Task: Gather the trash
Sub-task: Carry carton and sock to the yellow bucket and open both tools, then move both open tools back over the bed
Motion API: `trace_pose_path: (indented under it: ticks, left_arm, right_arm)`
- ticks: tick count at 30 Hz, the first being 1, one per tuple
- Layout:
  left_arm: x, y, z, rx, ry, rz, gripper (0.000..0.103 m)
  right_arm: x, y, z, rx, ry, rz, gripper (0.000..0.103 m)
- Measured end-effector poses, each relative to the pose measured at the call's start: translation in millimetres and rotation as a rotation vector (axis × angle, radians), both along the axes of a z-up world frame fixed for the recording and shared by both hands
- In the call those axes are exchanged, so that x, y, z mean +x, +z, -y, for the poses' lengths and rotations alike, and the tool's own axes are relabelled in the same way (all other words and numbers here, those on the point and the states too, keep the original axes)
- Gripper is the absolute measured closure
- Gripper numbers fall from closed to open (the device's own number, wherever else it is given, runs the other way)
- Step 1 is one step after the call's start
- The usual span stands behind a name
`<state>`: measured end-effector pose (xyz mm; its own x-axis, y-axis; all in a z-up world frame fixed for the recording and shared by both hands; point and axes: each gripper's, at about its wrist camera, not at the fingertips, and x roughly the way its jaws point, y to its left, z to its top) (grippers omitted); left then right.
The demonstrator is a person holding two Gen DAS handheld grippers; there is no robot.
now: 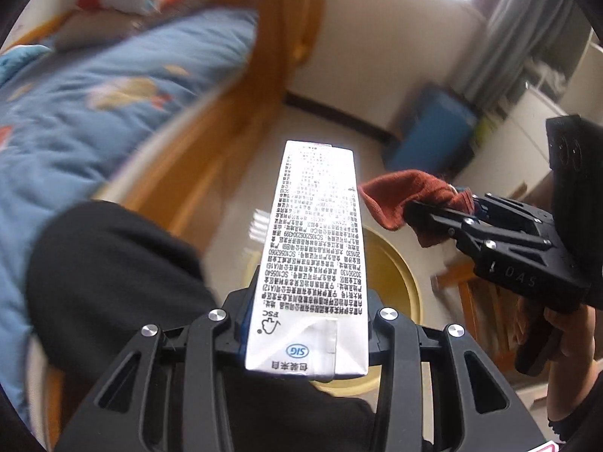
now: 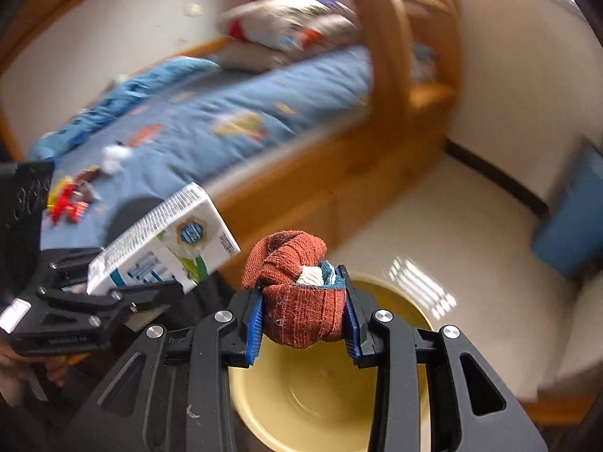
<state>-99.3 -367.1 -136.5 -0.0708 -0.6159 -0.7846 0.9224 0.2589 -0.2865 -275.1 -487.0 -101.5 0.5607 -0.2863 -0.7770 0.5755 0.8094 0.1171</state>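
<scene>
Yellow basin [image 2: 320,406] sat below both tongs; left tongs [image 1: 307,333] clamped the carton [image 1: 312,248], right tongs [image 2: 303,324] the rust sock bundle [image 2: 297,293]; release only once centred above it.

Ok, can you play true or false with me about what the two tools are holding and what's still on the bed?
1. The left tool holds a white carton. True.
2. The right tool is empty. False: it is shut on a rust-red rolled sock.
3. A yellow basin sits on the floor below both tools. True.
4. The bed has a green cover. False: the cover is blue.
5. Small wrappers and a crumpled white scrap lie on the bed. True.
</scene>
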Motion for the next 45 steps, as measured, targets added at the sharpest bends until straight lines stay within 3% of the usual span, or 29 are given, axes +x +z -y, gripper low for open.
trace_pose_path:
  ticks: [3, 4, 5, 6, 7, 8, 9, 15, 24, 30, 34, 45]
  left_arm:
    - [-16.0, -19.6, 23.3, 0.050, -0.058, -0.023, 0.064]
    - [-20.5, -25.3, 30.4, 0.066, -0.074, -0.028, 0.064]
    - [-24.5, -30.1, 36.4, 0.080, -0.090, -0.031, 0.063]
    - [-28.5, -34.8, 42.1, 0.095, -0.107, -0.032, 0.050]
    - [-31.1, -37.3, 45.8, 0.103, -0.112, -0.028, 0.022]
    - [-31.3, -39.0, 46.0, 0.111, -0.114, -0.014, 0.011]
    - [-33.8, -39.4, 47.1, 0.112, -0.115, -0.001, 0.009]
    - [-31.4, -29.6, 43.2, 0.087, -0.093, 0.016, 0.009]
    - [-11.9, 13.2, 12.9, -0.029, 0.009, 0.104, 0.009]
    - [14.5, 52.6, -26.2, -0.118, 0.163, 0.237, 0.009]
    - [41.3, 73.8, -65.3, -0.164, 0.294, 0.284, 0.007]
    - [95.3, 110.4, -180.6, -0.256, 0.687, 0.403, 0.006]
  right_arm:
    - [-19.8, -15.6, 8.8, 0.030, -0.051, -0.049, 0.068]
    - [-23.7, -18.7, 10.0, 0.026, -0.067, -0.067, 0.064]
    - [-27.8, -23.5, 12.1, 0.016, -0.085, -0.102, 0.053]
    - [-31.2, -27.8, 13.9, 0.004, -0.103, -0.131, 0.045]
    - [-35.8, -29.8, 15.1, -0.010, -0.120, -0.139, 0.039]
    - [-37.5, -30.0, 15.7, -0.008, -0.122, -0.140, 0.038]
    - [-40.1, -30.6, 16.7, 0.002, -0.123, -0.133, 0.039]
    - [-43.2, -21.8, 19.9, 0.008, -0.131, -0.064, 0.039]
    - [0.3, 13.3, 1.5, -0.018, 0.015, 0.104, 0.039]
    - [47.1, 45.5, -25.2, -0.057, 0.165, 0.260, 0.039]
    - [87.2, 62.9, -45.3, -0.075, 0.258, 0.343, 0.037]
    - [181.3, 82.7, -121.9, -0.104, 0.521, 0.470, 0.036]
